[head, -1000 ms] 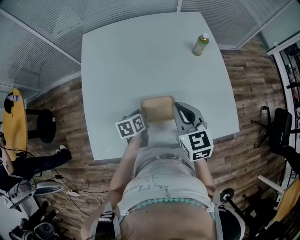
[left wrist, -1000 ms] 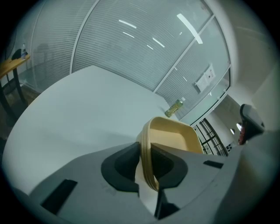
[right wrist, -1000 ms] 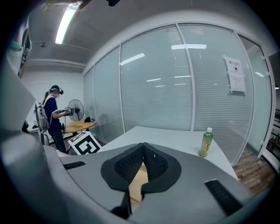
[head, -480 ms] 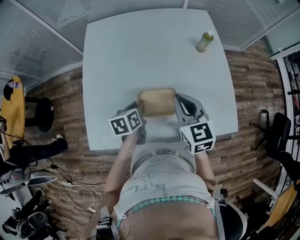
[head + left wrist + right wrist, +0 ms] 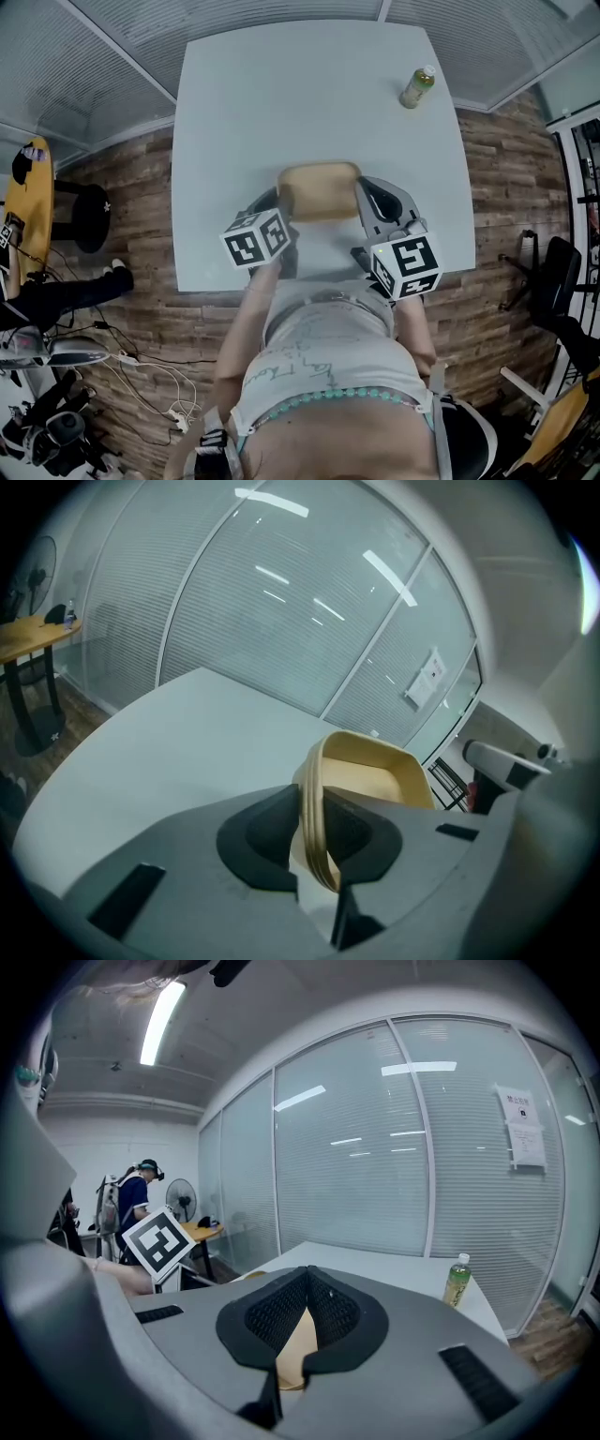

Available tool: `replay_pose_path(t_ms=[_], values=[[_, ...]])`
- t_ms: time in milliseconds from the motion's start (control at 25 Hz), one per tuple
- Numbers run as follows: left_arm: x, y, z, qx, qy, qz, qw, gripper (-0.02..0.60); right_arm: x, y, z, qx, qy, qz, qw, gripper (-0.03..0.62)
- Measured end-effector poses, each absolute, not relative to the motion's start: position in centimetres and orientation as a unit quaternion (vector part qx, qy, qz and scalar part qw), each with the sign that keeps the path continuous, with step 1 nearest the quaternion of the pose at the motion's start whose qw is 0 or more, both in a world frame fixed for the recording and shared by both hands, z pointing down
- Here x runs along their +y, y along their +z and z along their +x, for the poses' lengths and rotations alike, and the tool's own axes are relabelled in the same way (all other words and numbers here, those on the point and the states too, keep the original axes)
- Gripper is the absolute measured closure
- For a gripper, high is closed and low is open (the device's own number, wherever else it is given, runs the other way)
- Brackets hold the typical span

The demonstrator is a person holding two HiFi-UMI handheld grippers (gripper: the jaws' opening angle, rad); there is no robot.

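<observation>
You had the tan, shallow, round-cornered tray pinched from both sides over the near part of the white square table. Your left gripper had its jaws narrowed down onto the tray's left rim, which stood right between the dark pads. Your right gripper was clamped on the opposite rim the same way. Honestly couldn't tell if the tray's bottom was touching the table or just off it.

Room-wise, the tray sat close to the table's near edge, about midway between its left and right edges. Bare tabletop ran from there to the far edge. Your body was right up against the near edge.

A green plastic bottle with a white cap stood by the table's far right corner, well apart from the tray.

Glass partition walls with blinds ran just behind the table's far edge. Left of the table were a black round stool and a yellow round side table on the wood-plank floor. A black office chair was off to the table's right.
</observation>
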State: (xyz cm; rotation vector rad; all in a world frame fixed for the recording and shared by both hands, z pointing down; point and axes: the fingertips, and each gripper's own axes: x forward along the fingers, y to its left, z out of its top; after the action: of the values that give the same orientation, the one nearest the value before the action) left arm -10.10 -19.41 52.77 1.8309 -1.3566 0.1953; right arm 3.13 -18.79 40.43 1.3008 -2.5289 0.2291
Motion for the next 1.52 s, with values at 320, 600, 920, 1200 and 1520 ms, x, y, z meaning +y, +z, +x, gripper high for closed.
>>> replay_pose_path(t_ms=[320,600,920,1200,1520], values=[[-20.7,50.2,-10.0,-0.552,0.052,0.739,0.383,0.54,-19.3,39.2,2.9,-0.884,0.067,0.444,0.133,0.594],[-20.6,49.1,-9.9,-0.556,0.042,0.744,0.369,0.541,-19.1,38.6,2.7,-0.885,0.063,0.444,0.128,0.594],[-18.7,49.4,-9.7,-0.553,0.039,0.743,0.376,0.543,-17.8,39.7,2.5,-0.883,0.074,0.443,0.133,0.594],[-17.9,49.7,-10.2,-0.55,0.045,0.742,0.38,0.543,-17.6,40.7,1.3,-0.885,0.079,0.436,0.145,0.594],[-17.6,49.6,-9.8,-0.542,0.049,0.749,0.379,0.543,-17.7,40.6,0.9,-0.888,0.074,0.429,0.146,0.594]])
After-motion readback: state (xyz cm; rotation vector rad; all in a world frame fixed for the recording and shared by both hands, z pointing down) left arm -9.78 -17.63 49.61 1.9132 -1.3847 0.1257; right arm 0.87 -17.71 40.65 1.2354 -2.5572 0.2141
